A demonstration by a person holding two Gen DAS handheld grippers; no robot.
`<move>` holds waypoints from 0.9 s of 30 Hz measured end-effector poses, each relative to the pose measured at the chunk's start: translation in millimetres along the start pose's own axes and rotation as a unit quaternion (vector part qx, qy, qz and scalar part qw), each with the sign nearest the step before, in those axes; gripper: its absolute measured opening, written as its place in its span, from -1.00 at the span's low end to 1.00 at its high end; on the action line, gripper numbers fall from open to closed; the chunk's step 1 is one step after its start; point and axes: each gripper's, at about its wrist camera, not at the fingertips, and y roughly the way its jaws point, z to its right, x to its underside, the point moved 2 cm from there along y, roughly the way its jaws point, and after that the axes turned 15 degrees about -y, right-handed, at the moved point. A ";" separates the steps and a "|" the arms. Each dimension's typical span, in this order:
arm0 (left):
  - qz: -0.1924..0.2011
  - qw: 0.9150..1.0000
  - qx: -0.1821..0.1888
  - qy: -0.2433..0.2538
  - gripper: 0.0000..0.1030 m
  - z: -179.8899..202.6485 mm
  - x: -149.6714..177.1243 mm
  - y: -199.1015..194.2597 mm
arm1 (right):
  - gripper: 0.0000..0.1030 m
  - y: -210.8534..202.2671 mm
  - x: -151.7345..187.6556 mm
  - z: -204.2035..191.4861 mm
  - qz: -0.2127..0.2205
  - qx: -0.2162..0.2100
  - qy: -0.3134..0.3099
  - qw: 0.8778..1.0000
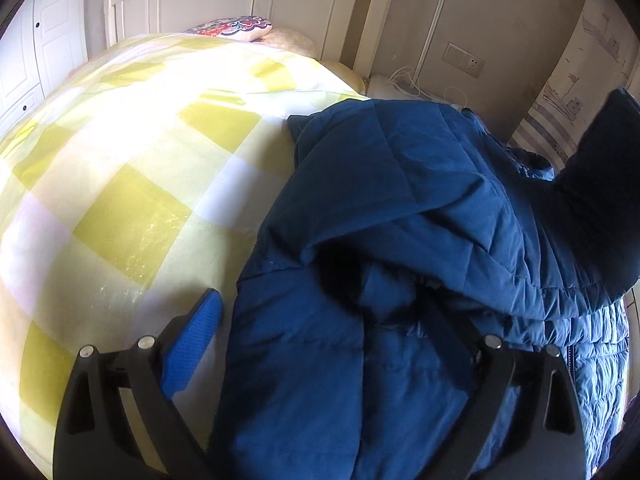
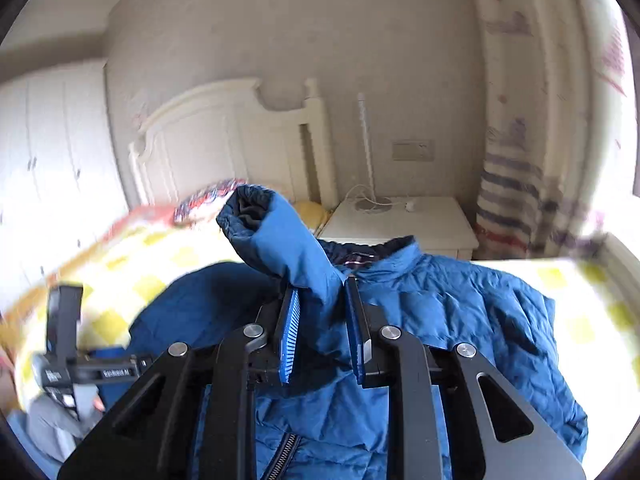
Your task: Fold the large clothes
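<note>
Sleeve pinched and lifted, ready to fold across the jacket.

Right claw pressed onto the sleeve of the blue jacket spread on the bed; left claw spread wide over the jacket's left side, holding nothing. Best carried low and laid flat across the chest, cuff kept inside the jacket's edge. Open quilt to the left; nightstand and curtain beyond the far right edge.
</note>
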 end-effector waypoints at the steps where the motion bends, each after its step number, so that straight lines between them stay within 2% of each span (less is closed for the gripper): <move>1: 0.000 1.000 0.001 0.000 0.89 -0.1 0.1 -0.2 | -0.57 -6.8 11.1 37.9 0.006 -0.008 0.093 0.996; 2: 0.000 1.000 0.001 -0.001 0.89 -0.3 0.1 -0.1 | -0.56 -9.3 28.0 71.6 0.000 -0.014 0.167 0.986; 3: 0.000 1.000 0.001 0.000 0.89 -0.2 0.2 -0.2 | -0.56 -5.9 43.4 94.3 -0.024 -0.020 0.208 0.978; 5: 0.000 1.000 0.002 -0.001 0.90 -0.2 0.2 -0.2 | -0.47 6.0 66.7 117.7 -0.072 -0.013 0.226 0.971; 7: 0.000 1.000 0.003 -0.003 0.90 -0.8 -0.8 0.5 | -0.41 14.1 81.2 122.6 -0.099 -0.025 0.240 0.965; 9: 0.000 1.000 0.003 -0.003 0.90 -1.0 -0.5 0.3 | -0.21 17.8 81.0 117.9 -0.102 -0.035 0.243 0.964; 11: 0.000 1.000 0.002 -0.003 0.90 -1.0 0.0 0.5 | 0.40 20.1 75.6 109.9 -0.094 -0.043 0.235 0.966; 14: 0.000 1.000 0.002 -0.003 0.90 -1.1 0.0 0.6 | 0.43 25.1 71.5 100.8 -0.093 -0.053 0.244 0.964; 18: 0.000 1.000 0.002 -0.002 0.90 -1.4 -0.1 0.5 | 0.27 52.6 67.8 98.5 -0.134 -0.041 0.252 0.957; 19: 0.000 1.000 0.001 -0.002 0.90 -1.3 0.1 0.5 | 0.16 57.5 66.6 98.5 -0.136 -0.041 0.254 0.957; 20: 0.001 1.000 0.000 -0.001 0.90 -1.1 0.0 0.6 | -0.14 61.4 65.3 97.7 -0.136 -0.045 0.252 0.957; 21: 0.001 1.000 -0.001 -0.001 0.90 -0.1 0.0 0.3 | -0.29 63.8 64.2 97.1 -0.136 -0.051 0.247 0.958; 22: 0.002 1.000 -0.002 0.000 0.91 0.4 0.2 0.2 | -0.48 60.6 59.3 94.7 -0.125 -0.050 0.239 0.962; 23: 0.002 1.000 -0.003 0.001 0.91 1.0 0.1 0.3 | -0.55 50.8 50.9 89.7 -0.100 -0.050 0.224 0.968; 25: 0.002 1.000 -0.003 0.001 0.91 1.3 -0.1 0.3 | -0.59 23.3 33.3 77.7 -0.050 -0.046 0.188 0.980; 27: 0.000 1.000 -0.001 0.000 0.91 1.9 -1.3 1.5 | -0.60 -1.8 27.7 74.1 -0.021 -0.040 0.183 0.982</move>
